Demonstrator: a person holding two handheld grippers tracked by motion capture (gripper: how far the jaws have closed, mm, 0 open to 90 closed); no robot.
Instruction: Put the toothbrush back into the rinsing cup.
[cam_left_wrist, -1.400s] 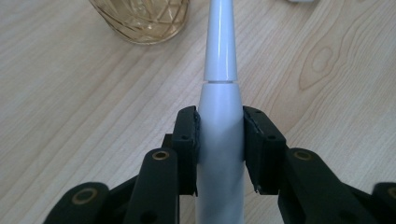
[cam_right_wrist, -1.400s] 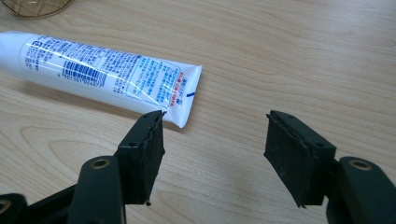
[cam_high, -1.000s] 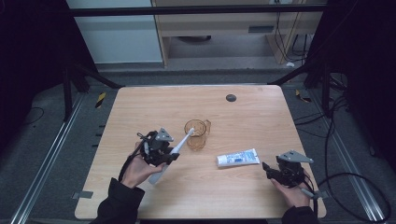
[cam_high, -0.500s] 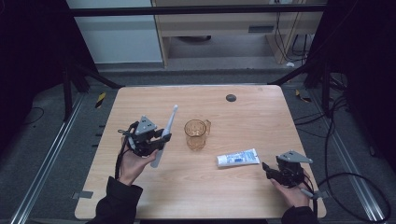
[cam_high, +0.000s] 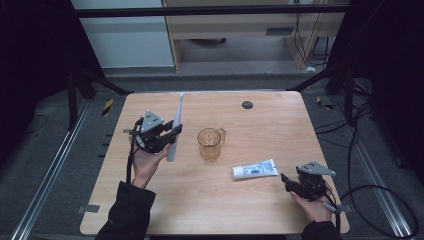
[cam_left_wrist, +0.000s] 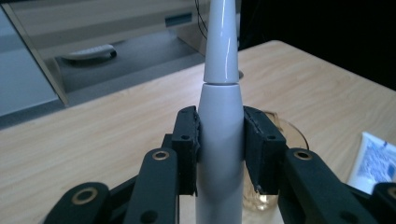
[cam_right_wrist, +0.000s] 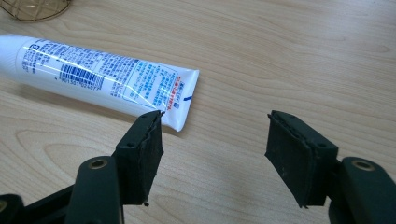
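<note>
My left gripper is shut on a white electric toothbrush, which it holds above the left part of the table, nearly upright with its slim end leaning away. An amber glass mug stands in the middle of the table, to the right of that brush. A white and blue toothpaste tube lies flat to the right of the mug. My right gripper rests low at the table's right front, open, its jaws just short of the tube's flat end.
A small dark round disc sits on the wooden table near its far edge. Beyond the table stand a cabinet and shelves, with cables on the floor at the right. The mug's edge shows at the top left of the right gripper view.
My left gripper has carried the toothbrush up and to the left, away from the mug, and swung it from slanting toward the mug to nearly upright. The right gripper has stayed still.
</note>
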